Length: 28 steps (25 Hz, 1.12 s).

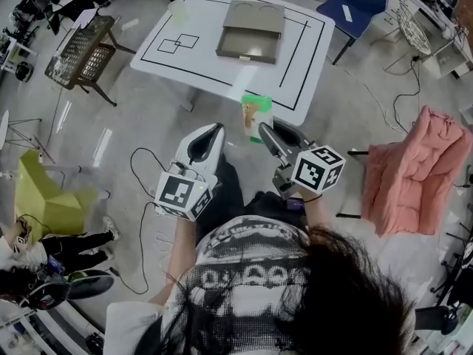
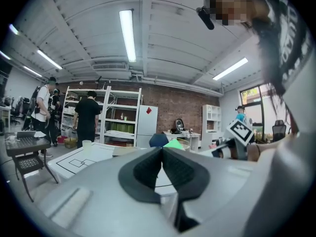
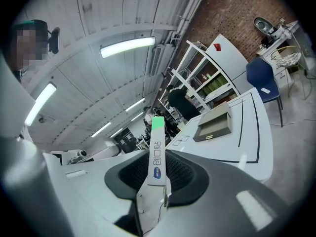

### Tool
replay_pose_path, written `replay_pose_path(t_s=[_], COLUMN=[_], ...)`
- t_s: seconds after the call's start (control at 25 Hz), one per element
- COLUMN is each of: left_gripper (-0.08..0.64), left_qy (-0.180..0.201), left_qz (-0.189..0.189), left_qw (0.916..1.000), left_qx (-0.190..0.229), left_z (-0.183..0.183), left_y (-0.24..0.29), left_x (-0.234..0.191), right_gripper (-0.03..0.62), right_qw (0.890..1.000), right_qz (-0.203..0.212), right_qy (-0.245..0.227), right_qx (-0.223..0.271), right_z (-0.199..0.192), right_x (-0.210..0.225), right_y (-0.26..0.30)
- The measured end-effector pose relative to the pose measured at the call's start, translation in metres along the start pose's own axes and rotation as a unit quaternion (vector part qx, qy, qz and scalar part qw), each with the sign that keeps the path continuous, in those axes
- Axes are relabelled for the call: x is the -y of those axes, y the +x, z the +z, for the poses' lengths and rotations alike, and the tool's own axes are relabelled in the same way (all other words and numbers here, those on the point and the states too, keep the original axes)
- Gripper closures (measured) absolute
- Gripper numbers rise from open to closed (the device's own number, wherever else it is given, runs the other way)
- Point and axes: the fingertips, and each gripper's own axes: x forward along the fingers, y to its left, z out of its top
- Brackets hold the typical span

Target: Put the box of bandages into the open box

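My right gripper [image 1: 264,131] is shut on the box of bandages [image 1: 256,114], a slim white carton with a green end that sticks up from the jaws [image 3: 157,152]. It hangs in the air just short of the near edge of the white table [image 1: 303,87]. The open box [image 1: 251,32], flat and grey-brown, lies at the middle of that table, also in the right gripper view [image 3: 215,122]. My left gripper [image 1: 218,128] is beside the right one, its jaws shut with nothing between them [image 2: 161,151]. The carton's green end [image 2: 173,143] shows just past them.
The table bears black line markings and a pale cup [image 1: 177,9] at its far left corner. A mesh side table [image 1: 80,49] stands to the left, a blue chair [image 1: 355,2] behind, a pink quilt on a chair [image 1: 416,170] right, and a yellow-green seat [image 1: 44,192] near left. People stand by shelves [image 2: 121,117].
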Motion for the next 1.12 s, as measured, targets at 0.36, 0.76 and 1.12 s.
replay_pose_path(t_s=[0.36,0.76,1.12], left_gripper=[0.56,0.56,0.56], left_qy=[-0.015,-0.029,-0.027], left_qz=[-0.034,-0.077,-0.106], left_qw=[0.9993,0.9966,0.994], left_qx=[-0.006,0.0,0.002], left_z=[-0.006,0.003,0.008], left_y=[0.039,0.067,0.076], left_x=[-0.103,-0.215,-0.274], right_gripper=[0.492,0.492,0.492], right_qw=[0.999,0.997,0.995], right_qz=[-0.039,-0.076,-0.099], right_qy=[0.004,0.012,0.027], right_qx=[-0.009,-0.011,0.01], right_z=[0.01,0.02,0.03], right_x=[0.016,0.018,0.015], right_y=[0.098,0.209,0.264])
